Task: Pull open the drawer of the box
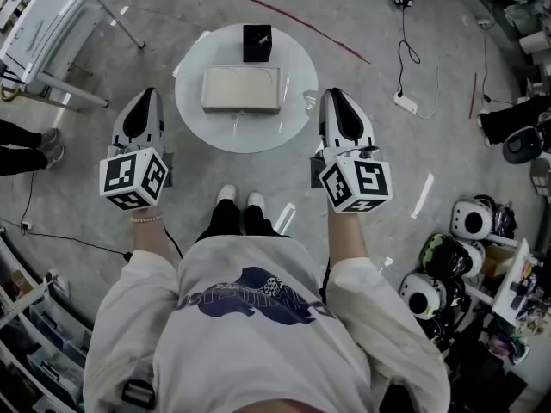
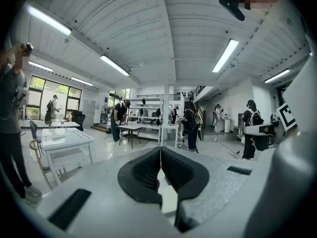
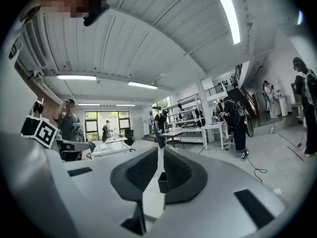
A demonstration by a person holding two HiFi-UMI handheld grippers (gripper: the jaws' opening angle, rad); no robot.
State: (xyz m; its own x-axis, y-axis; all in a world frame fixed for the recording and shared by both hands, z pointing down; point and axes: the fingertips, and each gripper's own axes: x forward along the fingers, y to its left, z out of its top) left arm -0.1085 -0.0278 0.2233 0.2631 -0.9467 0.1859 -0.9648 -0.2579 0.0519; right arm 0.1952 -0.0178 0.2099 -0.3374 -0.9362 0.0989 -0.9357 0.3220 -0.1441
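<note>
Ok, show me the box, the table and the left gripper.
box (image 1: 243, 89), head view, middle of its top
table (image 1: 203, 128), head view, bare part near its rim
left gripper (image 1: 150, 95), head view, tips of its jaws

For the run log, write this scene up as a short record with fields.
table: round, white, in front of the person
box: beige, flat, lying mid-table; no drawer seen pulled out
black box: small, on the table beyond the beige one
left gripper: shut, empty, at the table's left side
right gripper: shut, empty, at the table's right side
</note>
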